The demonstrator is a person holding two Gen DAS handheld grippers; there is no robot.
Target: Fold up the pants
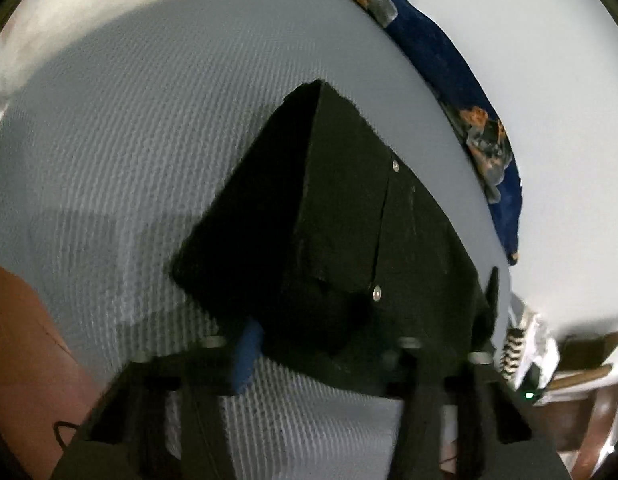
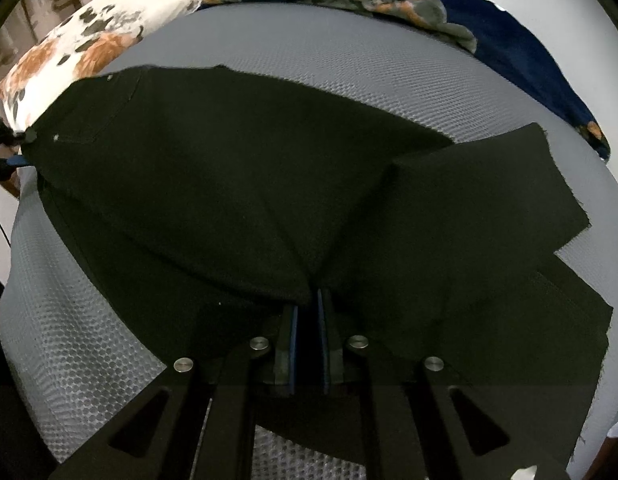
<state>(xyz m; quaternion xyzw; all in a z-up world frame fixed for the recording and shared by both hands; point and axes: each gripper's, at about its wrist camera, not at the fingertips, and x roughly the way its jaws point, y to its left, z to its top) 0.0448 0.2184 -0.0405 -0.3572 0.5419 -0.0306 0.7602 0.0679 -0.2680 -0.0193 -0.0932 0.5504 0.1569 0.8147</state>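
Observation:
Black pants (image 2: 229, 168) lie spread across the grey textured bedcover (image 2: 349, 60), with one leg end folded over at the right (image 2: 489, 184). My right gripper (image 2: 307, 300) is shut on a pinched fold at the near edge, with black cloth between its blue pads. In the left wrist view the riveted waist part of the pants (image 1: 341, 200) rises in a peak above the bedcover (image 1: 109, 140). My left gripper (image 1: 325, 344) holds a bunch of that cloth. One blue pad (image 1: 249, 352) shows and the other finger is hidden under the cloth. The left gripper (image 2: 9, 164) also shows at the pants' far-left corner.
A white and orange floral pillow (image 2: 69, 48) lies at the back left. A navy floral blanket (image 2: 509, 40) runs along the bed's far edge (image 1: 449, 80). Beside the bed are a brown surface (image 1: 21, 340) and some clutter (image 1: 529, 344).

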